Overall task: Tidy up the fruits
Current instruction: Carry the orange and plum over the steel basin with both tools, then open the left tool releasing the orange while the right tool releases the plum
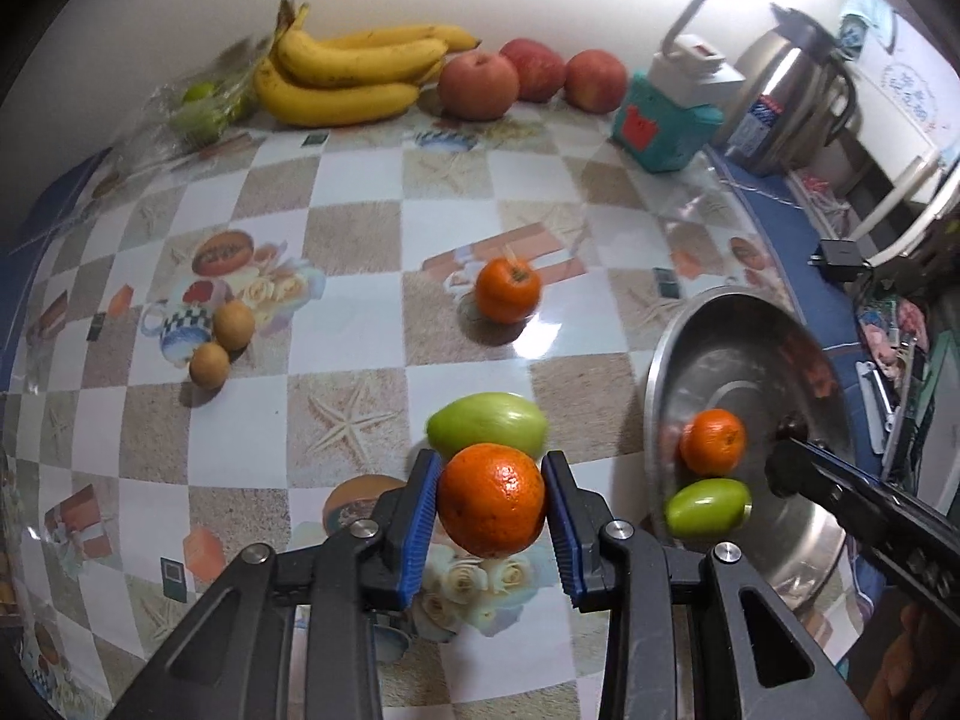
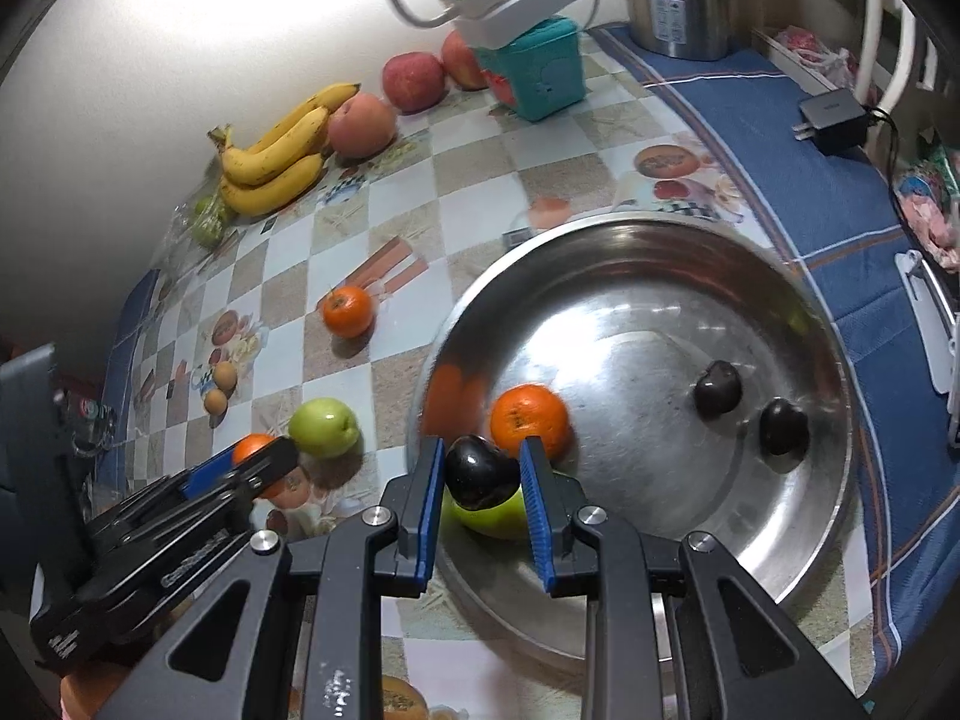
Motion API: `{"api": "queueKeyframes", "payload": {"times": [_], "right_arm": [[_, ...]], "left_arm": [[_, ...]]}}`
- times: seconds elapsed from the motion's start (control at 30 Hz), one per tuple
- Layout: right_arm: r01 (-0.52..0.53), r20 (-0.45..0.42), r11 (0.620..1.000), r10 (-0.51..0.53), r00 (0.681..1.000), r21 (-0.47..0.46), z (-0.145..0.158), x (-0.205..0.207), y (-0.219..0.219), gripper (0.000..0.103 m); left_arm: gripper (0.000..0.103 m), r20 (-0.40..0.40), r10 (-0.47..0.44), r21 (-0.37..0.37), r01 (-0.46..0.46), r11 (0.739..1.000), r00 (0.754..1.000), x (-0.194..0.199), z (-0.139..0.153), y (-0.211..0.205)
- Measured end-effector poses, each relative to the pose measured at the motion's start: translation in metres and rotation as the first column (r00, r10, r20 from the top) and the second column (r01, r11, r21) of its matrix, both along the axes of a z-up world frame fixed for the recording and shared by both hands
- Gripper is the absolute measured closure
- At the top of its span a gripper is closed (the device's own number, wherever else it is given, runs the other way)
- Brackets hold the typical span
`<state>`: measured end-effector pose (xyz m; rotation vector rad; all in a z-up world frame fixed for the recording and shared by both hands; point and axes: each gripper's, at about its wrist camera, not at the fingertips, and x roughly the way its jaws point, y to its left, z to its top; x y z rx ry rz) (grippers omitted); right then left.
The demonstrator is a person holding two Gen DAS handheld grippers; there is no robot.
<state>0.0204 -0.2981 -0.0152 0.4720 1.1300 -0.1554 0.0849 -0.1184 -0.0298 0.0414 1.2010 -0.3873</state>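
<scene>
Gripping across its widest part, the left gripper has its blue pads closed on an orange, clear of the tabletop near its front edge; the fruit looks firm, round and light, with a pebbled rind that should give the ribbed pads good purchase, though a round body can roll out if the squeeze is off-centre, so the middle is the right place to hold it. Just behind it a green fruit lies on the tabletop, smooth-skinned and probably more slippery. The right gripper is closed on a small dark plum-like fruit, likely soft and easy to bruise, held over the near-left rim of the steel basin beside the tabletop's right edge. Below it, inside the basin, sit another green fruit and an orange, with two more dark fruits further across the basin. Farther out, a loose orange rests mid-table, two small brown fruits toward the left edge, and bananas and apples along the far edge by the wall.
</scene>
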Motion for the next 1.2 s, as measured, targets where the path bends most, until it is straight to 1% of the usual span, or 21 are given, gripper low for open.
{"api": "queueKeyframes", "payload": {"times": [0.13, 0.3, 0.4, 0.53, 0.63, 0.7, 0.77, 1.0, 1.2], "right_arm": [[0.075, -0.002, 0.997, -0.075, 0.997, -0.001, -0.001, -0.009, -0.025, 0.077], [0.167, -0.007, 0.986, -0.167, 0.986, -0.012, -0.002, -0.023, -0.053, 0.076], [0.205, -0.005, 0.979, -0.205, 0.979, -0.010, 0.000, -0.031, -0.066, 0.076], [0.211, 0.005, 0.977, -0.211, 0.977, -0.015, 0.004, -0.038, -0.070, 0.076], [0.205, -0.013, 0.978, -0.205, 0.979, -0.024, 0.001, -0.039, -0.070, 0.076], [0.199, -0.026, 0.980, -0.199, 0.980, -0.024, -0.003, -0.041, -0.070, 0.076], [0.193, -0.040, 0.981, -0.194, 0.980, -0.028, -0.007, -0.041, -0.069, 0.076], [0.177, -0.100, 0.984, -0.178, 0.979, -0.023, -0.024, -0.040, -0.068, 0.076], [0.165, -0.138, 0.986, -0.168, 0.976, -0.033, -0.034, -0.038, -0.065, 0.076]], "left_arm": [[0.066, 0.023, -0.054, -0.030, 0.055, 0.998, 0.998, -0.011, 0.011, -0.015], [0.066, 0.043, -0.167, -0.060, 0.169, 0.984, 0.985, -0.032, 0.021, -0.049], [0.066, 0.046, -0.239, -0.067, 0.242, 0.968, 0.970, -0.048, 0.024, -0.069], [0.066, 0.031, -0.329, -0.060, 0.330, 0.942, 0.944, -0.069, 0.019, -0.096], [0.066, 0.010, -0.384, -0.045, 0.384, 0.922, 0.923, -0.081, 0.010, -0.112], [0.066, -0.007, -0.405, -0.037, 0.405, 0.914, 0.914, -0.086, 0.004, -0.120], [0.066, -0.015, -0.413, -0.032, 0.412, 0.910, 0.911, -0.089, 0.000, -0.124], [0.066, -0.027, -0.409, -0.038, 0.408, 0.912, 0.912, -0.087, -0.009, -0.130], [0.065, -0.038, -0.410, -0.012, 0.410, 0.912, 0.911, -0.087, -0.017, -0.132]]}}
